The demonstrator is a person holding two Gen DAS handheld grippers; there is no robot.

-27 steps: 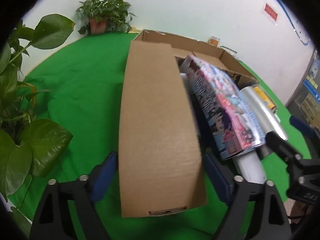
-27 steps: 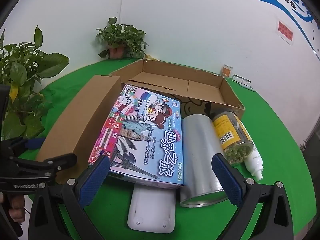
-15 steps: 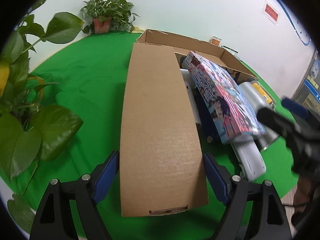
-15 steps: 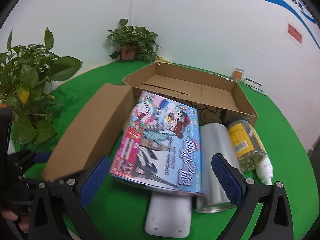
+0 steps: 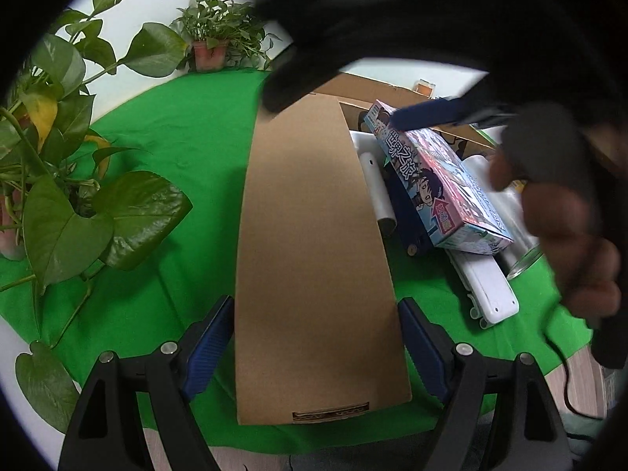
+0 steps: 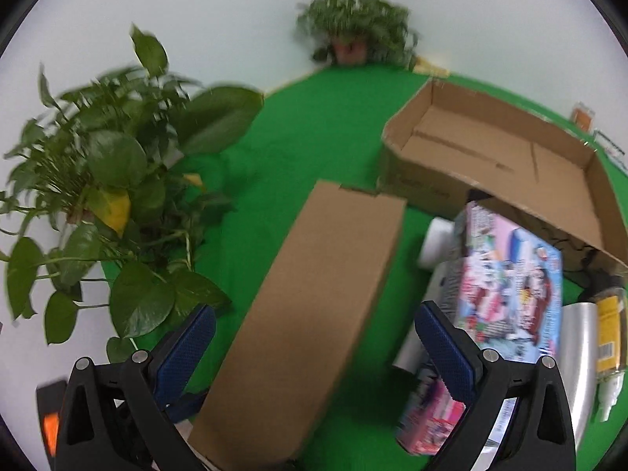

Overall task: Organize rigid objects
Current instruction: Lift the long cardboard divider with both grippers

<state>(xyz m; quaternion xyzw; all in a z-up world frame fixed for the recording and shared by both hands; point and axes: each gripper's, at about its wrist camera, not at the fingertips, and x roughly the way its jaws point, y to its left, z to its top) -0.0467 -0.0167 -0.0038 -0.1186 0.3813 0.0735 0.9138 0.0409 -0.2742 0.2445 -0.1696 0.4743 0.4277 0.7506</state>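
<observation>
A long brown cardboard box [image 5: 318, 235] lies lengthwise on the green cloth [image 5: 188, 149]. My left gripper [image 5: 316, 306] is shut on its near end, one blue pad pressed to each long side. The right gripper [image 6: 317, 310] hangs open above the same box [image 6: 314, 294], its jaws standing wide on either side without touching it. From the left wrist view, that gripper's blue finger [image 5: 431, 112] and the hand [image 5: 569, 235] holding it fill the upper right. A colourful game box [image 5: 431, 180] leans on other items just right of the brown box.
An open shallow carton [image 6: 416, 184] stands behind the pile. Under and beside the game box [image 6: 510, 286] lie a white device [image 5: 490, 290], a white tube [image 5: 376, 184], a silver cylinder [image 6: 581, 353] and a yellow-labelled jar [image 6: 608, 333]. Leafy plants [image 6: 110, 196] crowd the left side.
The right gripper has swung left, from over the game box and cylinder to over the brown box, and now looms in the left wrist view. The left gripper keeps its hold.
</observation>
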